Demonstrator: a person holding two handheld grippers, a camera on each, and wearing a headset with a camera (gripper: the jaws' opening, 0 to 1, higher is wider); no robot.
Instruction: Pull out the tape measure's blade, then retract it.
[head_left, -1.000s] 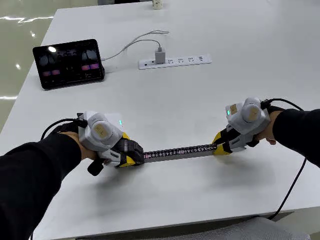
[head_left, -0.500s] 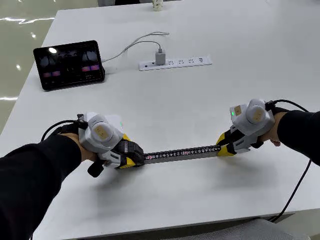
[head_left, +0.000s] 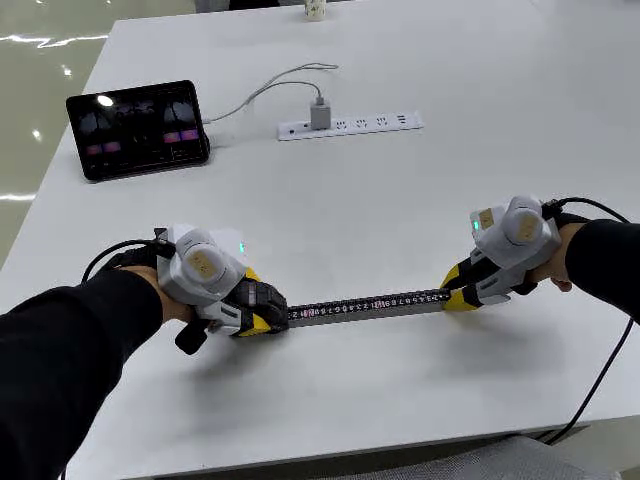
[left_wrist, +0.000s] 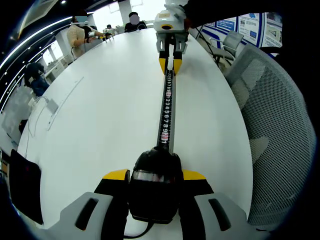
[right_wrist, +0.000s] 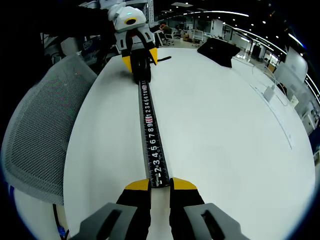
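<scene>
Blade (right_wrist: 150, 135) tip unseen between jaws

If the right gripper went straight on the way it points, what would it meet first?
Likely the tape case in the left gripper, along the blade it grips.

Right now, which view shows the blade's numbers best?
The right gripper view: the blade runs up the middle with large, readable digits. The left gripper view shows it narrower; in the head view its marks are tiny.

Black tape measure (head_left: 262, 303) has its numbered blade (head_left: 370, 304) extended straight.
</scene>
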